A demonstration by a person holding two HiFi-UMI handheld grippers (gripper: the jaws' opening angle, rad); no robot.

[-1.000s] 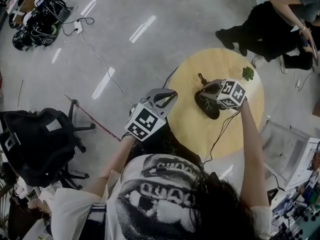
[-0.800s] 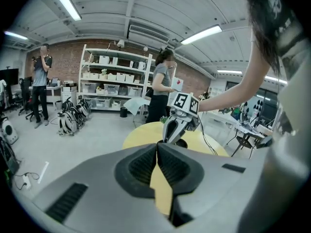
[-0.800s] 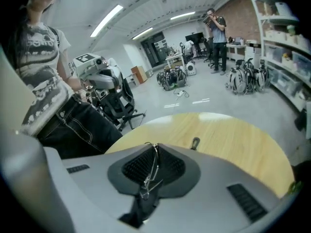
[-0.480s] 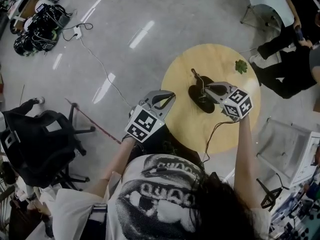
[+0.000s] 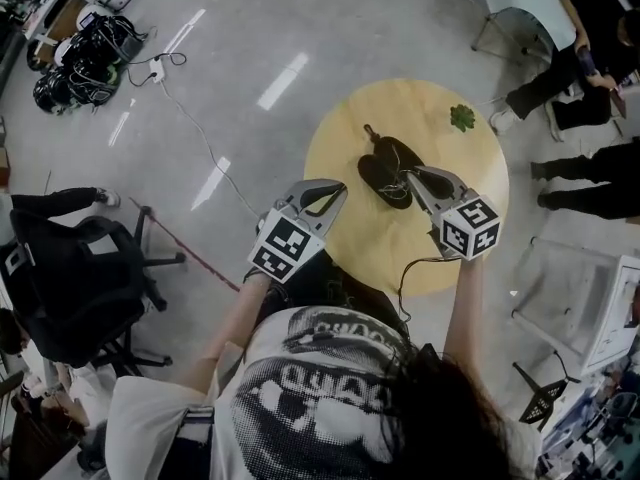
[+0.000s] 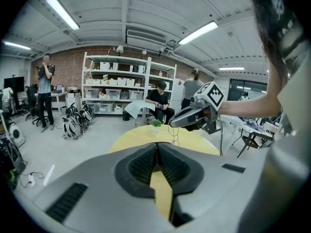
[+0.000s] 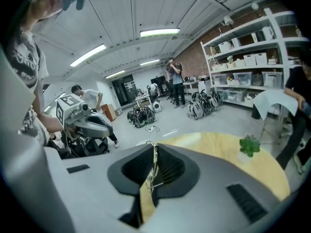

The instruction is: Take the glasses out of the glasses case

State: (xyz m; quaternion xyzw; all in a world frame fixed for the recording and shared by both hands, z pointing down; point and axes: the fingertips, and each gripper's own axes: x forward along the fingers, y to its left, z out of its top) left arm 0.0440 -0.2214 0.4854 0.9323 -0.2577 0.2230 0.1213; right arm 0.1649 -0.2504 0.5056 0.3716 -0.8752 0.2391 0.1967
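The black glasses case (image 5: pixel 384 171) lies open on the round yellow table (image 5: pixel 440 238). My right gripper (image 5: pixel 409 175) hangs just right of the case and above it, shut on the thin wire-framed glasses (image 7: pixel 153 171). The frame is pinched between its pads and sticks out past the tips. In the left gripper view the glasses (image 6: pixel 174 136) dangle under the right gripper (image 6: pixel 181 122). My left gripper (image 5: pixel 334 187) is shut and holds nothing, hovering at the table's left edge, apart from the case.
A small green plant (image 5: pixel 462 118) stands at the table's far right. A black office chair (image 5: pixel 80 278) is on the floor at left, with a cable (image 5: pixel 200 118) running across the floor. Seated people (image 5: pixel 590 58) are beyond the table, and shelving (image 6: pixel 126 89) lines the far wall.
My right gripper has lifted off the case with the glasses and drawn back toward me, uncovering the open case. The left gripper has shifted slightly along the table's edge.
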